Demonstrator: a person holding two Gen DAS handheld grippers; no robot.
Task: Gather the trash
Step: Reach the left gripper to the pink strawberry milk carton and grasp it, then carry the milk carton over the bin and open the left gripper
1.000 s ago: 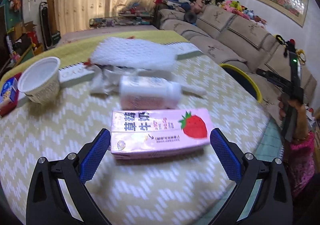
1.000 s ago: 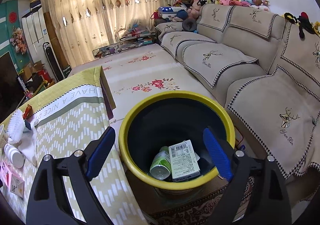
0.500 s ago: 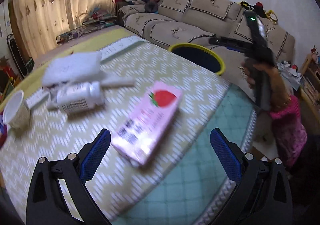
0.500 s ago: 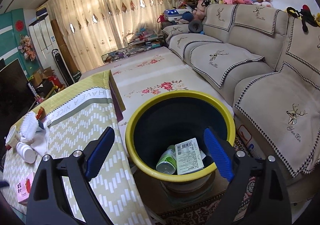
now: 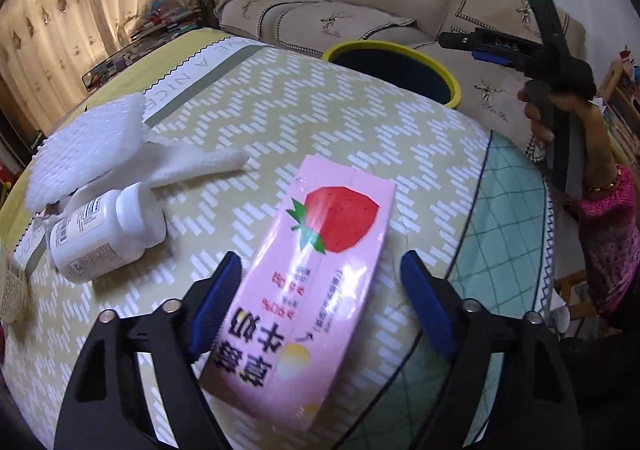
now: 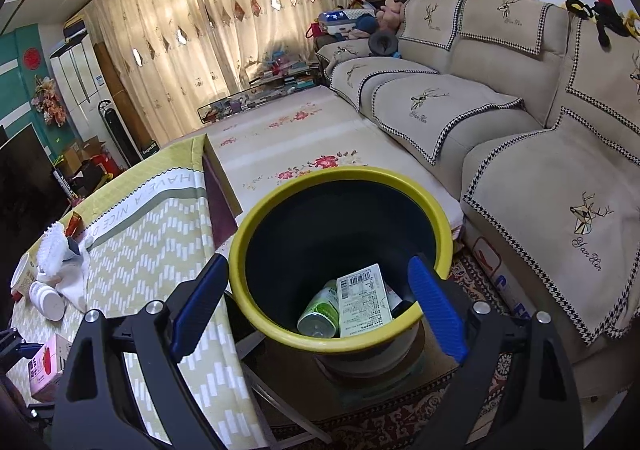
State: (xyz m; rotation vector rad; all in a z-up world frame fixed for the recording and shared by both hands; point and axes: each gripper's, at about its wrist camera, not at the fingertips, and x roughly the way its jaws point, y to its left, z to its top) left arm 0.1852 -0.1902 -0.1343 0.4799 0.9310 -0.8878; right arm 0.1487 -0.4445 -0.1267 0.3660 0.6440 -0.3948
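One pink carton (image 5: 312, 290) | between open left tool (image 5: 320, 302) fingers | on table (image 5: 320, 109)

L gripper (image 5: 320, 302) low & level, pointing fwd, jaws spread wide, blue pads (image 5: 214, 306) well apart, nothing clamped between them. R gripper (image 6: 320, 306) also wide open, tilted downward, held up in the air w/ nothing in it. In the left view the R hand (image 5: 560, 117) wraps the handle, wrist upright, pink sleeve at the forearm.
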